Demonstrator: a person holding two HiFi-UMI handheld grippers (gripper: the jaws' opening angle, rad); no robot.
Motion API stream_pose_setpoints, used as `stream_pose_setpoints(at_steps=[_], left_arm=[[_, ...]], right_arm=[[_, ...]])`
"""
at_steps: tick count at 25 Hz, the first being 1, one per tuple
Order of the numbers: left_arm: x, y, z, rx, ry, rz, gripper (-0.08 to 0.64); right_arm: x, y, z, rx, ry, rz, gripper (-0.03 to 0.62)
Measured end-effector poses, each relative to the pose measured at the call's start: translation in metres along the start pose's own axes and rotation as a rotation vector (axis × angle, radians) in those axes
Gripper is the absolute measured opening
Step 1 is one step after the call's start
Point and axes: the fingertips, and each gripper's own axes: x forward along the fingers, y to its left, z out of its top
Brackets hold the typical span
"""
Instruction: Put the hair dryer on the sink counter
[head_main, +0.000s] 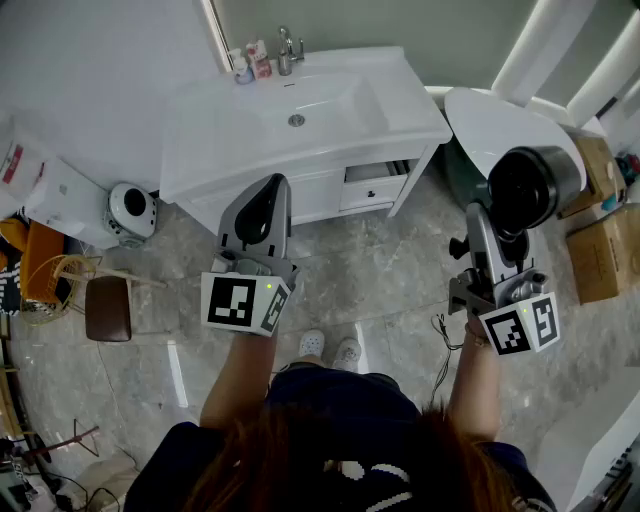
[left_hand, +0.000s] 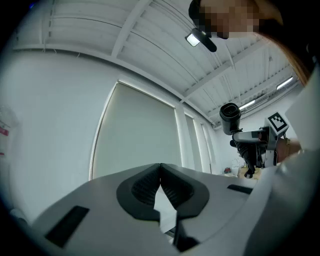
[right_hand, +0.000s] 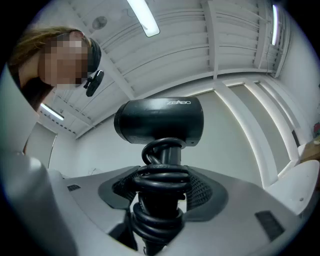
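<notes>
Right claw (head_main: 487, 222) grasps the hair dryer (head_main: 525, 185); left claw (head_main: 268, 190) clenched, empty, near the sink counter (head_main: 220, 130) front edge.

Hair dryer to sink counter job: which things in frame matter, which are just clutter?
In the job: hair dryer, cord wound round its handle, clamped in the right gripper; sink counter, where it goes.
Just lying about: small bottles by the faucet, brown stool, cardboard boxes; left gripper idle, shut and empty.

Tiny indistinct items (head_main: 250, 64) beside the faucet (head_main: 288, 48) on the sink counter (head_main: 225, 135)
</notes>
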Motion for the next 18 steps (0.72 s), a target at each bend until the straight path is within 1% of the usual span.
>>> stream_pose_setpoints(at_steps=[4, 7, 9, 18], left_arm=[[-0.005, 0.012, 0.007, -0.003, -0.002, -0.016, 0.018], [-0.009, 0.021, 0.01, -0.001, -0.004, -0.027, 0.018], [-0.012, 0.029, 0.011, 0.0, -0.006, -0.036, 0.018], [-0.018, 0.069, 0.005, -0.002, -0.006, -0.081, 0.018]], right_arm=[[0.005, 0.019, 0.003, -0.007, -0.002, -0.002, 0.279], [0.01, 0.031, 0.005, 0.044, -0.018, 0.016, 0.28], [0.012, 0.038, 0.004, 0.06, -0.029, 0.01, 0.281], [0.025, 0.067, -0.007, 0.025, -0.047, -0.045, 0.281]])
